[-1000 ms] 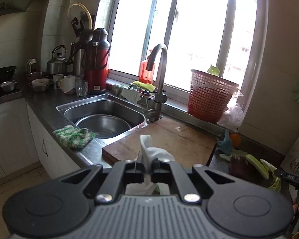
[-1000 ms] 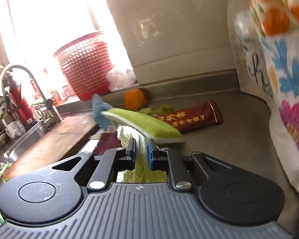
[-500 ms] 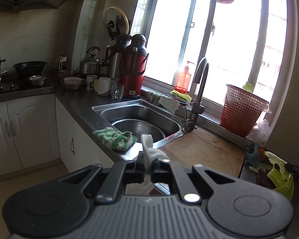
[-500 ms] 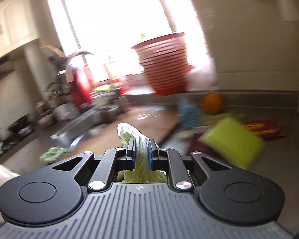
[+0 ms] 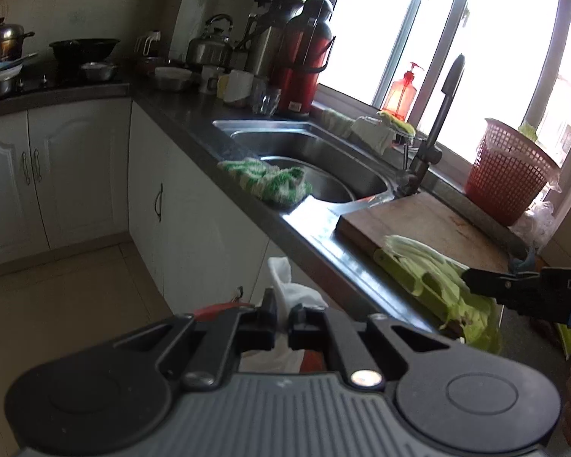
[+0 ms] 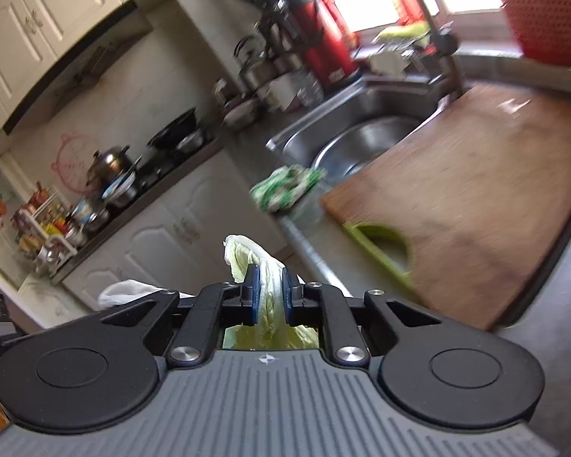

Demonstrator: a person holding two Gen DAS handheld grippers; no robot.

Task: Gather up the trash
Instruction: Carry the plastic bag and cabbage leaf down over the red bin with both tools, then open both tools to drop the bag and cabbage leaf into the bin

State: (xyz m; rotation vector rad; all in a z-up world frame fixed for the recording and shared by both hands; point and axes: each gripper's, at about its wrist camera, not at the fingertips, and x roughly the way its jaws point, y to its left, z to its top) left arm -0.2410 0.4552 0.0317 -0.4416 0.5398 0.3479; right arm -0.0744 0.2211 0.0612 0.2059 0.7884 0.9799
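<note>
Both loads ride off the worktop [image 5: 247, 205] edge: left tool [image 5: 282, 310] pinched tight on a white tissue wad [image 5: 291, 293], right tool [image 6: 270, 285] nearly closed on limp cabbage leaves [image 6: 264, 266]; best keep both grips firm until over a bin, none visible.

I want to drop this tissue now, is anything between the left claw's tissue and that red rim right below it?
Nothing visible is. The tissue, pinched in the shut left claw, hangs right beside the red rim; the claw's own body hides whatever lies lower.
</note>
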